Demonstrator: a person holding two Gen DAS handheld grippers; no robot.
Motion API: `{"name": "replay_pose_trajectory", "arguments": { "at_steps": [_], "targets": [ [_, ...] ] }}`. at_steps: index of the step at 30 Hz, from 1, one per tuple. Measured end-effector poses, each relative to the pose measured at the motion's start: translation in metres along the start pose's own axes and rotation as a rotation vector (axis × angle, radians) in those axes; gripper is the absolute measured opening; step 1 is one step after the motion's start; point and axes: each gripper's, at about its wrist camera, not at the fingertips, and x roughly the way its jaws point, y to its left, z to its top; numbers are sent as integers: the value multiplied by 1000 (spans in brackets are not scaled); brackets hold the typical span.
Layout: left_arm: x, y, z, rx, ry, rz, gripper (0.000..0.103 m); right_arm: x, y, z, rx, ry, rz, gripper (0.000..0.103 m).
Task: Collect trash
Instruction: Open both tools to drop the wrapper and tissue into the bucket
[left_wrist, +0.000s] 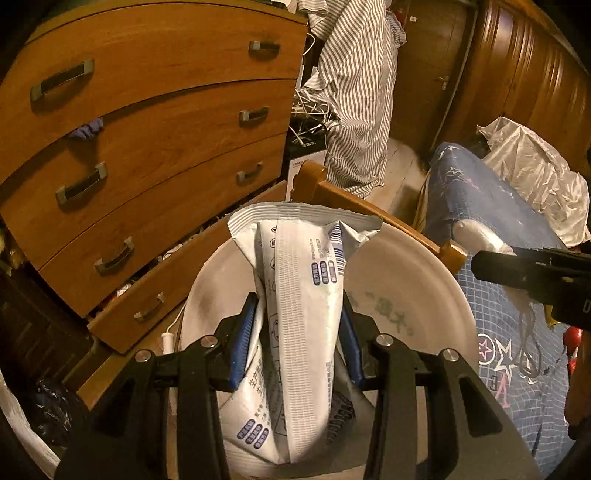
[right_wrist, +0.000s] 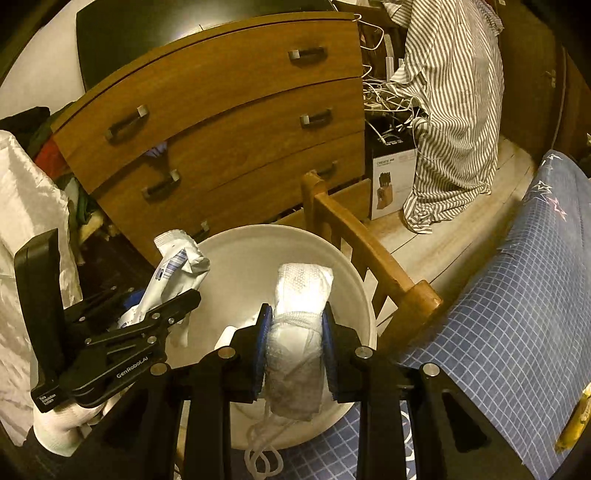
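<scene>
White and printed with blue marks, an empty wrapper (left_wrist: 301, 317) stands pinched between the blue pads of the left gripper (left_wrist: 299, 332), its crumpled top rising past the fingertips. Directly below and ahead of that claw sits a wide white basin (left_wrist: 413, 291), so the wrapper hangs over the basin's hollow. The right gripper (right_wrist: 295, 345) is clamped on a white face mask (right_wrist: 301, 321), folded into a wad, its ear loops (right_wrist: 264, 456) dangling below the claw's fingers. That mask is also over the basin (right_wrist: 243, 266), near its closer rim. From the right wrist view, the left gripper (right_wrist: 166, 314) lies to the left of the right claw with the wrapper (right_wrist: 173, 266) sticking up from it at the basin's left edge.

Beyond the basin, ahead of both claws, is a wooden chair rail (right_wrist: 365, 251), then a wooden chest of drawers (left_wrist: 155, 122) with its lowest drawer pulled out. To the right of the claws spreads a blue checked bedcover (right_wrist: 517, 295); a striped shirt (left_wrist: 358, 92) hangs further ahead.
</scene>
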Motion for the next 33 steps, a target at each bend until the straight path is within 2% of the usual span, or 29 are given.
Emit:
{"name": "replay_pose_trajectory", "arguments": {
  "at_steps": [6, 8, 9, 10, 17, 21, 24, 26, 28, 33],
  "targets": [
    [4, 0, 2, -7, -1, 2, 43, 0, -1, -1, -4, -4, 3, 28],
    [6, 1, 3, -16, -1, 9, 54, 0, -1, -2, -7, -6, 11, 33],
    [6, 2, 4, -23, -3, 15, 63, 0, -2, -3, -4, -12, 13, 41],
    [5, 2, 4, -26, -7, 17, 66, -1, -3, -3, 1, -19, 17, 44],
    [2, 6, 7, -31, -20, 34, 66, -18, -15, -10, 29, -53, 27, 45],
    [-6, -3, 7, -16, -27, 19, 66, -42, -25, -27, 52, -90, 42, 45],
    [-18, -21, 2, 9, -41, -14, 66, -73, -36, -59, 67, -138, 32, 45],
    [-25, -43, -6, 44, -49, -56, 66, -101, -49, -95, 91, -179, 13, 45],
    [-28, -68, -16, 80, -46, -105, 66, -128, -67, -136, 123, -210, -24, 45],
    [-19, -175, -64, 261, 33, -273, 66, -204, -141, -267, 305, -250, -159, 45]
  ]
}}
